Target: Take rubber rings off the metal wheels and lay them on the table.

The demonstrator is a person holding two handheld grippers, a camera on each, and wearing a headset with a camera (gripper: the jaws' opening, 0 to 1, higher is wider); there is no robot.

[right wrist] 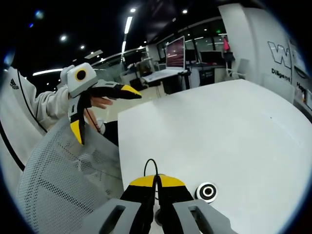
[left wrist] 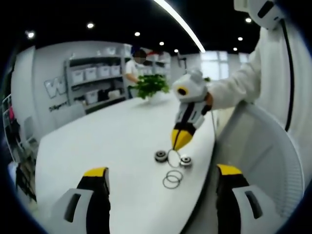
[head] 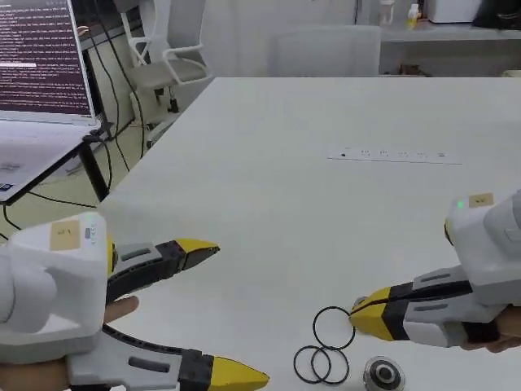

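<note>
Jaws of right gripper (head: 361, 312) pinched together on thin black rubber ring (head: 334, 327), low over white table (head: 269, 187). Two more black rings (head: 321, 364) lie overlapping near it, beside round metal wheel (head: 383, 374). Jaws of left gripper (head: 236, 312) spread wide, empty.

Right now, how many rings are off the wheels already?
Two rubber rings lie loose on the table. The right gripper pinches a third ring, not laid down yet. The left gripper is open. Two metal wheels sit nearby; whether they carry more rings is too small to tell.
</note>
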